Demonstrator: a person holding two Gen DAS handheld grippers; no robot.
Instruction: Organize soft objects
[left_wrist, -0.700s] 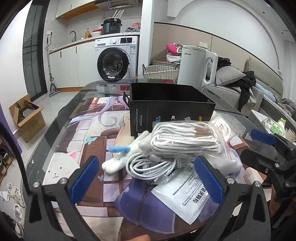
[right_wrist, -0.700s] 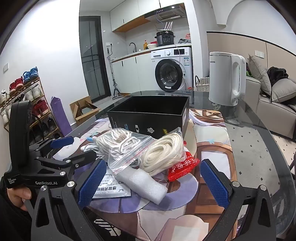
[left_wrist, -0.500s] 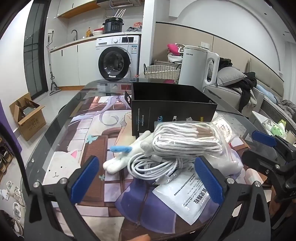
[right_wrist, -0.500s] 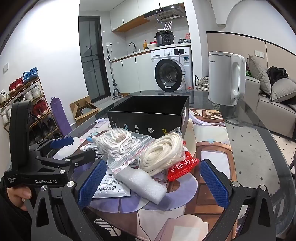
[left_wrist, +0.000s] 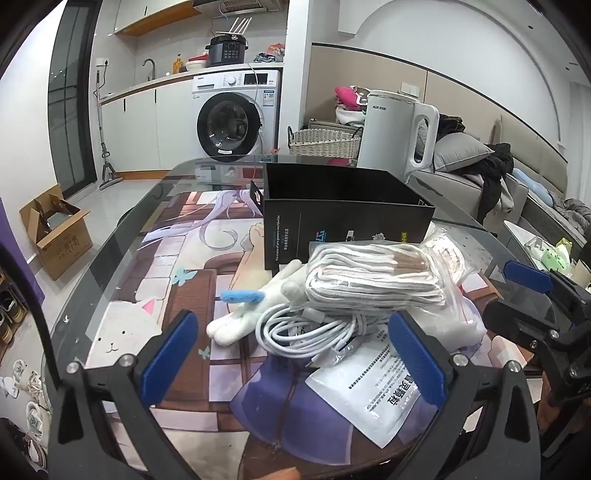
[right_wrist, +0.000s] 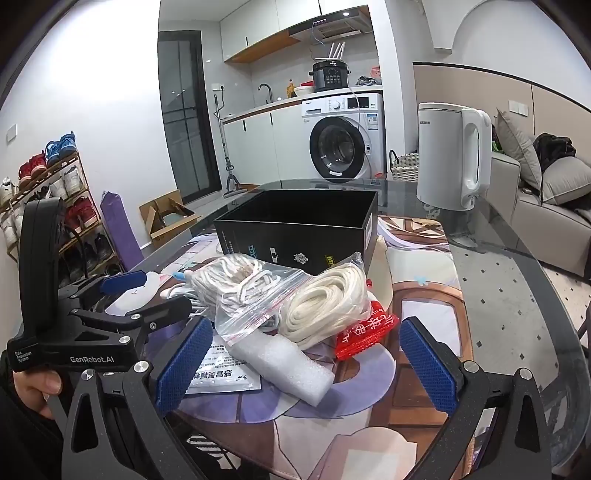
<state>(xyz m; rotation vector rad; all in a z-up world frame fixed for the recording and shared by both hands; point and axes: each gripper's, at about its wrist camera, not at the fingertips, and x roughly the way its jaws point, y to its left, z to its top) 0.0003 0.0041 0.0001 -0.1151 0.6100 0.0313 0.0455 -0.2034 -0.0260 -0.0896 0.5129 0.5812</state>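
A pile of soft items lies on the glass table in front of an open black box. In the left wrist view: a bundle of white rope, a coiled white cable, a white plush toy with a blue tag, a white printed packet. In the right wrist view: cream rope in a clear zip bag, a white foam block, a red packet. My left gripper is open just before the pile. My right gripper is open before the foam block.
A white kettle stands behind the box. A printed mat covers the table; the curved glass edge runs on the right. Beyond are a washing machine, a cardboard box on the floor, a sofa.
Both grippers have barely moved; the left wrist view has crept slightly toward the pile. Nothing was grasped or released.
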